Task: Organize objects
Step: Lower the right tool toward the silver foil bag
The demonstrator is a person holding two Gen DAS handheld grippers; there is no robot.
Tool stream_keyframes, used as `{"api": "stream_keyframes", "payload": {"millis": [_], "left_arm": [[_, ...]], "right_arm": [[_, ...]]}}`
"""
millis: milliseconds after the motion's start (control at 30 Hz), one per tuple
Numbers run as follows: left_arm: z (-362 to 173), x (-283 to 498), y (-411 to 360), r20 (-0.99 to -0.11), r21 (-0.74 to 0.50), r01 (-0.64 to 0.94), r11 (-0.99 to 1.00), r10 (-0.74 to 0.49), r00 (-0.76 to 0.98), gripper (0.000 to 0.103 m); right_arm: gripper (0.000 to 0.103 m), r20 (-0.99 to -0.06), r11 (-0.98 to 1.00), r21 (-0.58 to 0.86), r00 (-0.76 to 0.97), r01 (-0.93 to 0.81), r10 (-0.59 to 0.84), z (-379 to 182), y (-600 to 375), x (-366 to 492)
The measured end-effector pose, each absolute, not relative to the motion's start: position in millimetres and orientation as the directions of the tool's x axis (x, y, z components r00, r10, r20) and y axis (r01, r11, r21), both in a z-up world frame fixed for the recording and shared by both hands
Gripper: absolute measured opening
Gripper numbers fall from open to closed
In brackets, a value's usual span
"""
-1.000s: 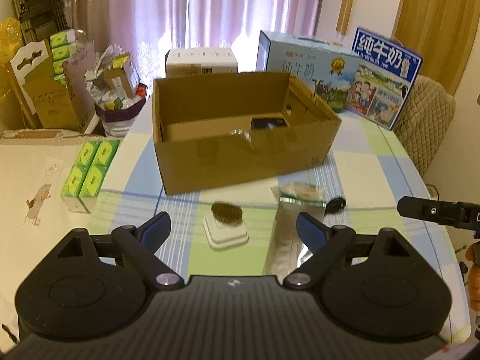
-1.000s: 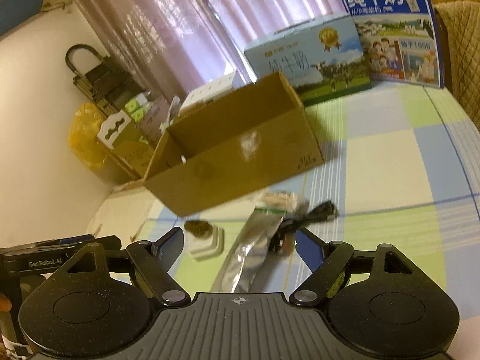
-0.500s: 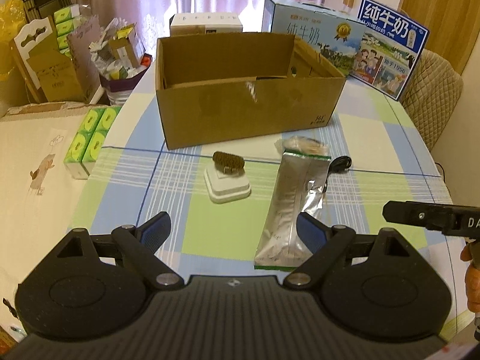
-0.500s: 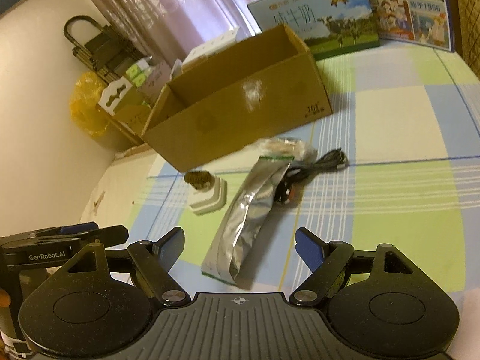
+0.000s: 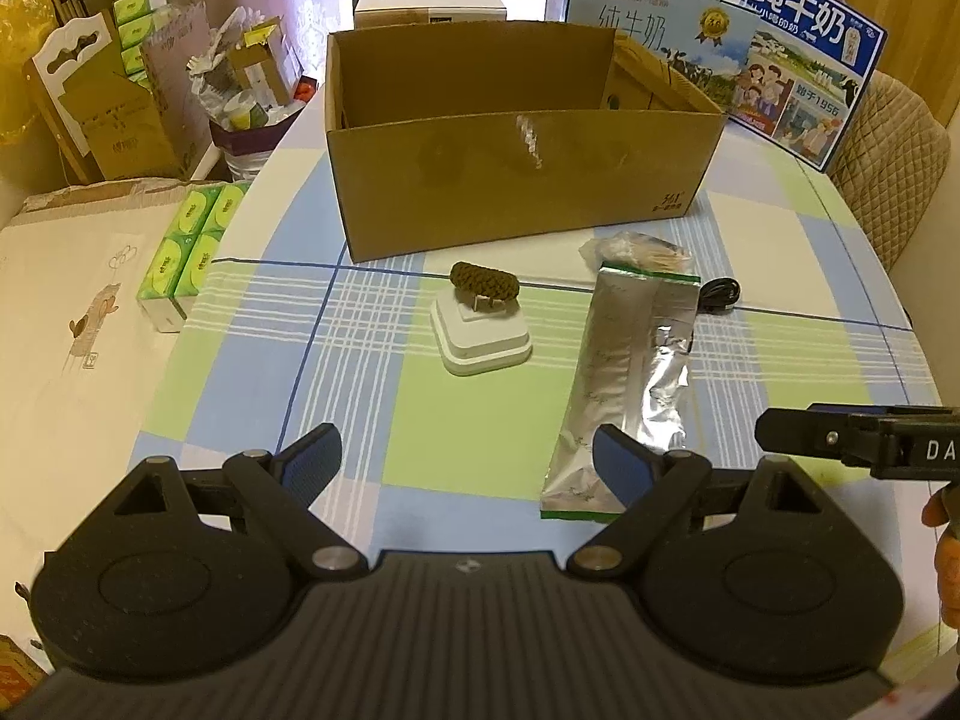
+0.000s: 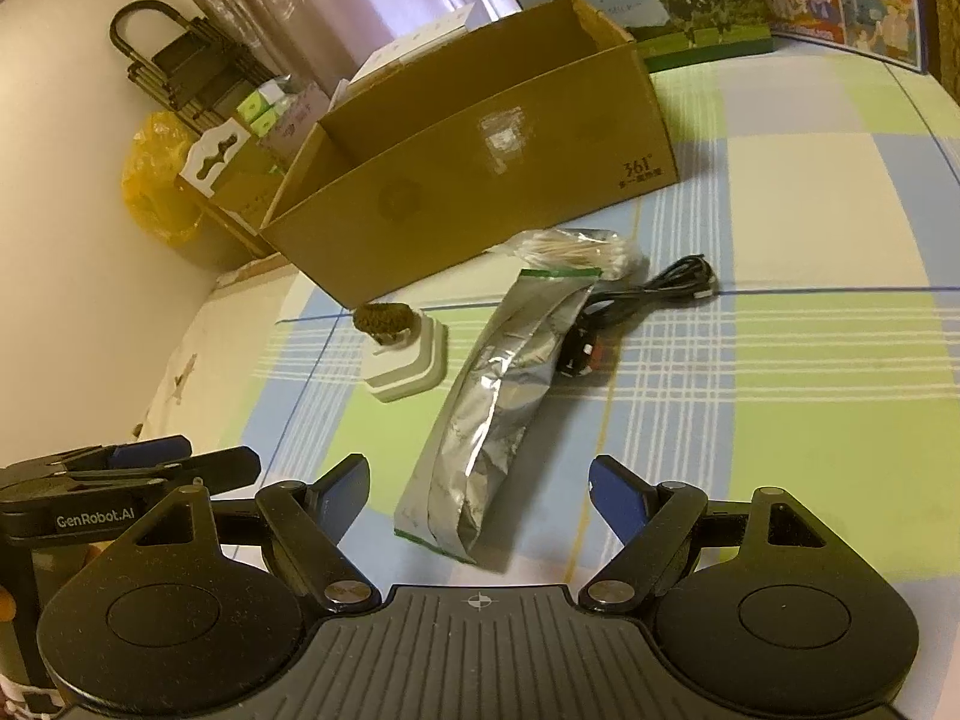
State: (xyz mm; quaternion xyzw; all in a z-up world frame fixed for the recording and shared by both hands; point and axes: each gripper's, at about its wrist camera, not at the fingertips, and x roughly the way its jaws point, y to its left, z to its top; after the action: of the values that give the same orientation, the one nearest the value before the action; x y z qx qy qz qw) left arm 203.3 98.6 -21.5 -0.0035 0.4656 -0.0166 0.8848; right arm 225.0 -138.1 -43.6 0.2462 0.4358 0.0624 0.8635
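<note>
Left wrist: left gripper (image 5: 468,465) jaws wide apart, holding nothing, above checked tablecloth (image 5: 456,438). Open cardboard box (image 5: 516,180) behind; white stand (image 5: 483,342) with brown braided piece (image 5: 485,282), silver foil pouch (image 5: 630,384) in front of it.

Right wrist: right gripper (image 6: 480,495) spread wide, empty, pouch's (image 6: 492,414) near end between its fingers, untouched. Black cable (image 6: 648,300) and bag of cotton swabs (image 6: 576,249) beside pouch.

Dim warm light, fisheye-bent edges

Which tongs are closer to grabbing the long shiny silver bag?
Probably the right tongs: the long silver foil pouch lies straight ahead between their open jaws. The left tongs sit off to its side.
</note>
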Motion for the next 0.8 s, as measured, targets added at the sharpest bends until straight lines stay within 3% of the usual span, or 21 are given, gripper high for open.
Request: {"api": "stream_keyframes", "payload": {"millis": [567,800], "left_arm": [[-40,240,122,-0.832,-0.005,0.015,1.000,-0.013,0.554,0.089],[-48,258,130,-0.824,-0.008,0.042,0.999,-0.030,0.566,0.089]], "right_arm": [[0.068,-0.770,0.888,0.436,0.572,0.147,0.283,-74,-119,283],[0.054,-0.789,0.879,0.435,0.553,0.195,0.268,-91,-115,300]]}}
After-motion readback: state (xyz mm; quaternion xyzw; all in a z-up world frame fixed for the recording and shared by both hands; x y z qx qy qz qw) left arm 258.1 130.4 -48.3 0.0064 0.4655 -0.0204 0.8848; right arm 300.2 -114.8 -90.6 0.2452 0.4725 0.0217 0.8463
